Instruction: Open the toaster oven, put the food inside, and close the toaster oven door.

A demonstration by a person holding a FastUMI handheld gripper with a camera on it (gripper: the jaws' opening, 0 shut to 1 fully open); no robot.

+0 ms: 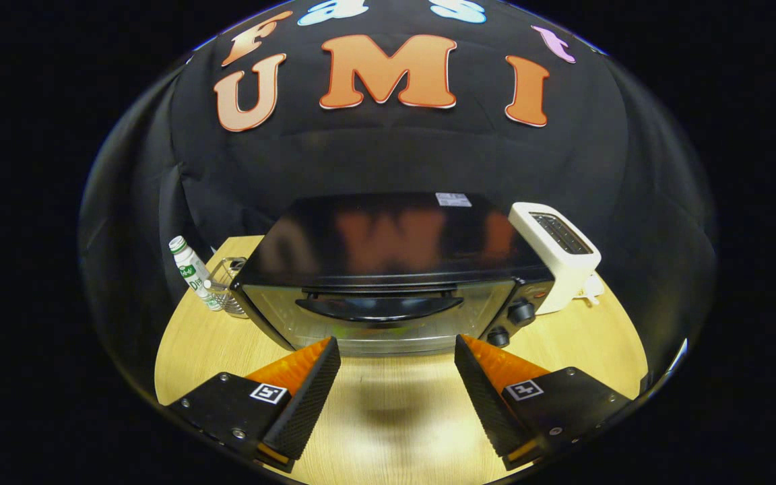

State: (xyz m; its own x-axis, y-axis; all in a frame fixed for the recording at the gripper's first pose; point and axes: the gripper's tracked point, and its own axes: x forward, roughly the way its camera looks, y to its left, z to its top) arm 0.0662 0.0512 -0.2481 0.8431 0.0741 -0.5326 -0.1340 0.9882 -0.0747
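A black toaster oven [388, 269] stands on the wooden table [388, 404] straight ahead of me, its glass door shut. The dark curved door handle [379, 307] runs across the top of the door, and two knobs [520, 312] sit on the panel at its right. My gripper [398, 350] is open, fingers wide apart, with bare table between them. The fingertips [324, 357] hover just short of the door's lower edge, below the handle. Glare on the glass hides the oven's inside.
A white pop-up toaster [558, 254] stands close against the oven's right side. To the oven's left are a small wire basket [230, 286] and a leaning white bottle with a green label [192, 271]. The black cloth wall hangs behind.
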